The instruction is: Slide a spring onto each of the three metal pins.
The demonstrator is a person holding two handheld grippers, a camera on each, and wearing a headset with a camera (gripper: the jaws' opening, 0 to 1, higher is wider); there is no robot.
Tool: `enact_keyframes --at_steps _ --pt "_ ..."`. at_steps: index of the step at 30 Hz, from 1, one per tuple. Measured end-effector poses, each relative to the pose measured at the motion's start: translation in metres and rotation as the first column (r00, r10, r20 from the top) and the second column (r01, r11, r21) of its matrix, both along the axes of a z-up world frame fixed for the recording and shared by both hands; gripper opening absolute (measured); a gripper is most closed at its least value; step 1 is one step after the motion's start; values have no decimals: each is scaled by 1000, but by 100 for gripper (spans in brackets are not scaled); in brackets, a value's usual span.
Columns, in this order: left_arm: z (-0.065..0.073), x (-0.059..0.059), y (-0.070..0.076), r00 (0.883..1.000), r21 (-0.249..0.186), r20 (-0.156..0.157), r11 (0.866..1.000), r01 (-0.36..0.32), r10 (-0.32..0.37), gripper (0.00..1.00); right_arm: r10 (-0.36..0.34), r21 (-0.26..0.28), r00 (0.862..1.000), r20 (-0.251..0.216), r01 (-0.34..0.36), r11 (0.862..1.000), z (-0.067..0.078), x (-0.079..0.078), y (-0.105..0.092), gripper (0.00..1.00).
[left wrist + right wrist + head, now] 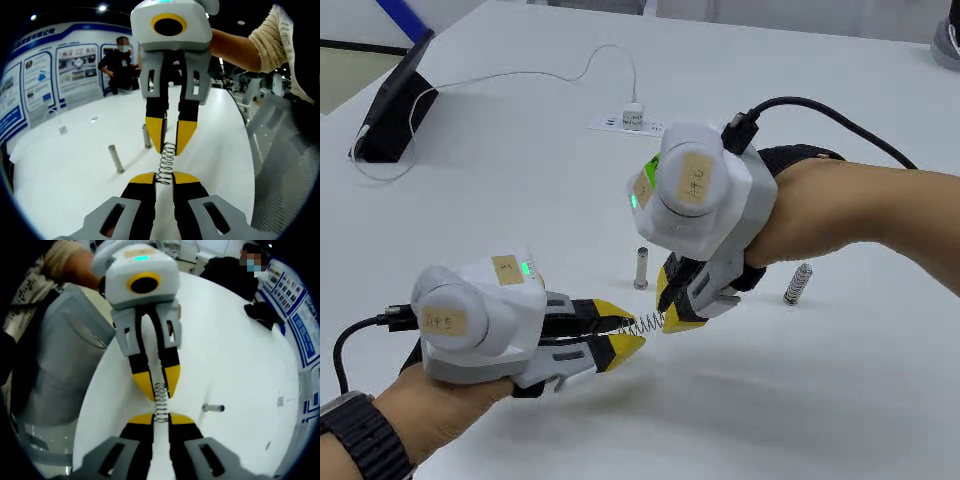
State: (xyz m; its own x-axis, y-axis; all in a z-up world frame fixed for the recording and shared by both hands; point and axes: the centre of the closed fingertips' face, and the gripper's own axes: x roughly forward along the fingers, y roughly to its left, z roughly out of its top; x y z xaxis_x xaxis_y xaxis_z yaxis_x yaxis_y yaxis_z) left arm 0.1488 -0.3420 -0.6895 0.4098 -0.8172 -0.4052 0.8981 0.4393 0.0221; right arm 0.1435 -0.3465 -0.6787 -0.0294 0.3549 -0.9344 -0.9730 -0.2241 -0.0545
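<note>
A small steel spring (645, 324) hangs in the air, stretched between my two grippers. My left gripper (626, 336) comes in from the lower left and is shut on one end of the spring (166, 163). My right gripper (669, 306) reaches down from the upper right and is shut on the other end of the spring (159, 401). Just behind them a bare metal pin (641, 268) stands upright on the white table (520, 200); the bare pin (116, 158) is to the left of the jaws. To the right another pin (798, 284) wears a spring.
A white power strip (625, 122) with a plugged charger lies at the back, its cable running left to a black stand (395, 100). A black cable (820, 110) trails from the right gripper. A person (117, 62) is beyond the table's far edge.
</note>
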Motion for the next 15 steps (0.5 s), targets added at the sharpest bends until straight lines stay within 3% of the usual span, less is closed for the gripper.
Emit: enact_keyframes --at_steps 7,15 --pt "2 -1 -3 1000 0 1 1000 11 -11 11 7 63 1000 -6 -7 998 22 -6 14 12" --pt "8 1 -6 1000 -10 10 1000 15 -15 11 26 94 1000 9 -26 995 33 -8 28 12"
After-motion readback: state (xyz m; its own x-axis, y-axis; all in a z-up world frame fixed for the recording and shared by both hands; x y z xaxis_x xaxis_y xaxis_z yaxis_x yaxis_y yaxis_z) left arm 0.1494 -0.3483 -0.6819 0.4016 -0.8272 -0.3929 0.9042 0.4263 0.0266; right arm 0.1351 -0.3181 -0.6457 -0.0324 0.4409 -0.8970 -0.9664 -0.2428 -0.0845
